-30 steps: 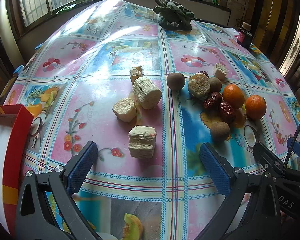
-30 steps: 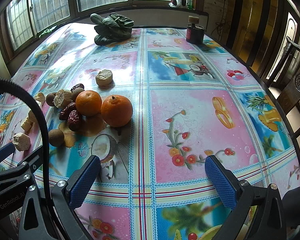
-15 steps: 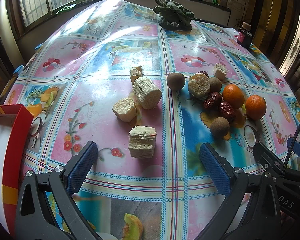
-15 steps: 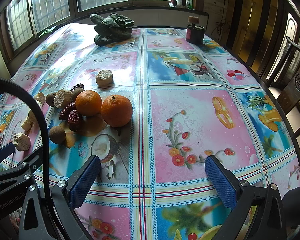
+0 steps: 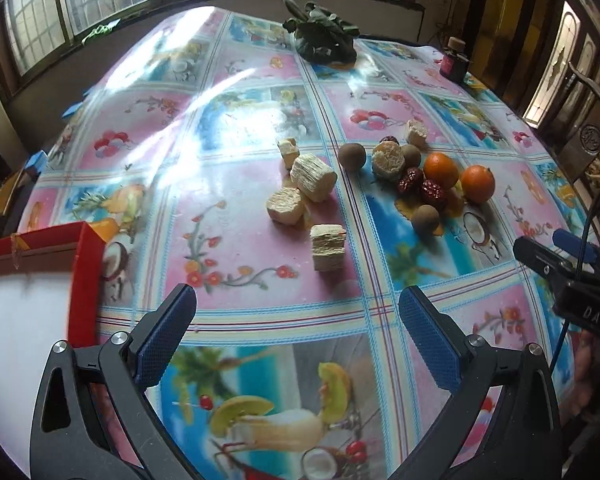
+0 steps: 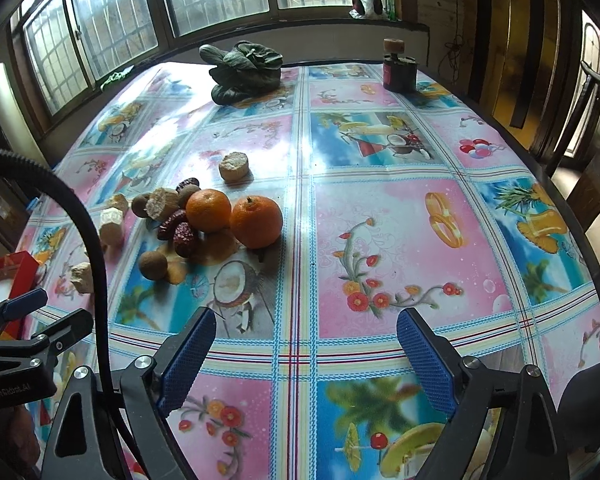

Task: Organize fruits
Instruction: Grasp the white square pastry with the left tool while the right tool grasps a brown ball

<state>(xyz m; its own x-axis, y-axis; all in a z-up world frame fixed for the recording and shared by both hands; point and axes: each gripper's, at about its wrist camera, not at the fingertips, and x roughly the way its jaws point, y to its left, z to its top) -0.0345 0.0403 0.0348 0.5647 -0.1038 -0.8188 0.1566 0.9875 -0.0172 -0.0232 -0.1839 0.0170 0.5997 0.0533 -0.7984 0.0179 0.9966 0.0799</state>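
Glossy patterned oilcloth (image 5: 236,248) carries fibrous pale chunks (image 5: 327,247) at twelve o'clock, round oranges (image 5: 477,184) at one. Red box (image 5: 40,280) is cut off at nine. Left gripper (image 5: 296,330) and right gripper (image 6: 306,348) gape, holding nothing.

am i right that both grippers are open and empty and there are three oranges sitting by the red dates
Nearly. The right wrist view shows two oranges, not three, beside the red dates. The rest holds: left gripper and right gripper are open and empty.

The red box (image 5: 85,276) runs off the left edge, its far end unseen.
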